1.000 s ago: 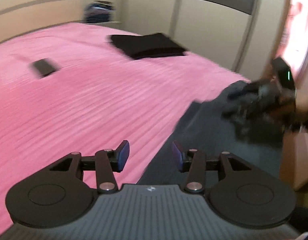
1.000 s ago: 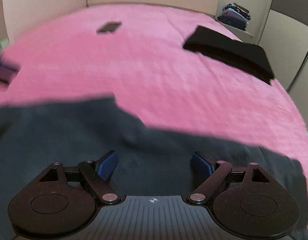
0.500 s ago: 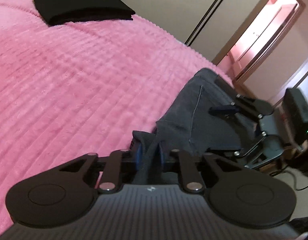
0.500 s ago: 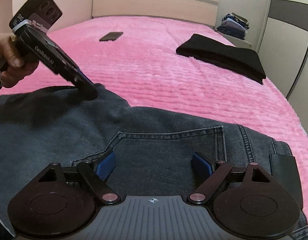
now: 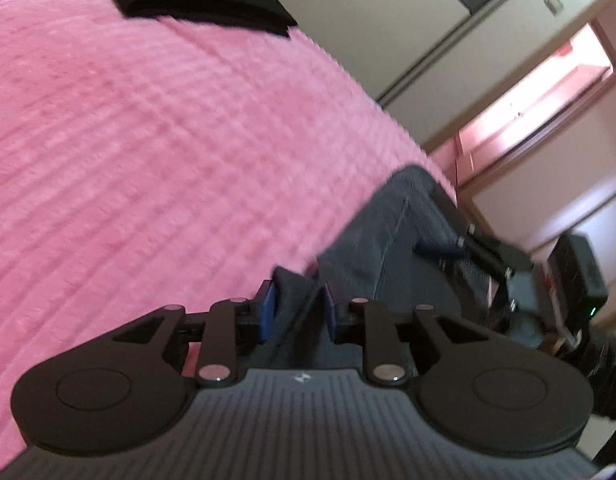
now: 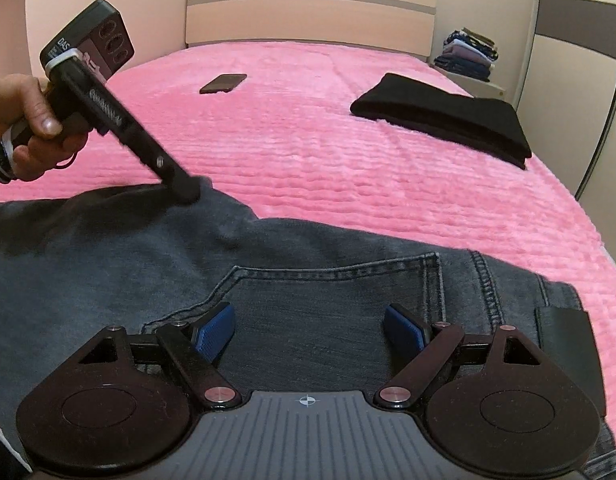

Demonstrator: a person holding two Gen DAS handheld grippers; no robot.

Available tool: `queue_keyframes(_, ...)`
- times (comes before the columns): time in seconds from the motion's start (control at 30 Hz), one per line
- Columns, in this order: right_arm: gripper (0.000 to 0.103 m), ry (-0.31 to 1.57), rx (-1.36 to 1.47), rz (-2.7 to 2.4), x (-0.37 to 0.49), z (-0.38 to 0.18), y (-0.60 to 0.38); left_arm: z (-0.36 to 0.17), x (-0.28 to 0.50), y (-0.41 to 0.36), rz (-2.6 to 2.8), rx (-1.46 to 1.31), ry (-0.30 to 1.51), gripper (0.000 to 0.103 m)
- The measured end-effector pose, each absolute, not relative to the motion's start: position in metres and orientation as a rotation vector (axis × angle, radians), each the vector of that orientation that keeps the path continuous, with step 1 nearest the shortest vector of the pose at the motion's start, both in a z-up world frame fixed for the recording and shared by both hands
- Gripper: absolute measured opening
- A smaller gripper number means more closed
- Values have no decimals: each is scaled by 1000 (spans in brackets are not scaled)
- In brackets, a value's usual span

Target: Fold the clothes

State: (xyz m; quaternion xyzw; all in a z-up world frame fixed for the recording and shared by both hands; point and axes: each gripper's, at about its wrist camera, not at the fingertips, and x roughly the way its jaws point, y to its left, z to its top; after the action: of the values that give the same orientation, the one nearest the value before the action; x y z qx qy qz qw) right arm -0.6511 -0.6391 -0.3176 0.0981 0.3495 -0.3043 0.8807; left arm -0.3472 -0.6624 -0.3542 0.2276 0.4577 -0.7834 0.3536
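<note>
The jaws of the left gripper [image 5: 298, 308] stand narrowly apart with a fold of the grey jeans [image 6: 308, 300] bunched between the blue pads [image 5: 268, 312]; they have just been opening a little, and the blurred cloth hides whether the pads still press on it. The jaws of the right gripper [image 6: 308, 330] stand wide, over the back pocket [image 6: 335, 292], holding nothing.

The bed [image 6: 347, 160], under its pink ribbed cover, fills most of both views, its near edge cut off. The jeans lie flat across its near side, dark washed grey with pale stitching round the pocket and waistband, a dark patch at the waist; the legs run out of sight to the left. In the left wrist view the far part of the jeans is smeared, and the other gripper beyond it is hard to make out. A folded black garment [image 6: 443, 120] lies further up the bed, well apart from the jeans. A stack of folded clothes [image 6: 467, 56] sits on a shelf beside the headboard. The person's left hand [image 6: 24, 124] grips the left handle, its wrist cut off. A dark phone [image 6: 224, 83] lies near the headboard.
</note>
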Motion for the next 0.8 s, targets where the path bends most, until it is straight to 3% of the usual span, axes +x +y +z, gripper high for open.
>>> queue_keyframes(0.13,85,738,192,-617,-650,-322,-640,-353,-323,-659,-1990,394,1251,0)
queue_keyframes(0.2,85,734,194,-615,-651,-323,-640,-355,-302,-659,-1942,245,1295,0)
queue_keyframes(0.4,85,745,187,-619,-650,-324,-640,-362,-307,-663,-1936,297,1297,1)
queue_keyframes(0.43,85,747,185,-620,-650,-324,-640,-362,-308,-664,-1934,305,1300,5)
queue_keyframes(0.57,85,746,176,-619,-651,-325,-639,-364,-319,-667,-1923,393,1216,0)
queue_keyframes(0.8,85,712,204,-672,-670,-325,-641,-362,-299,-664,-1838,275,1145,0)
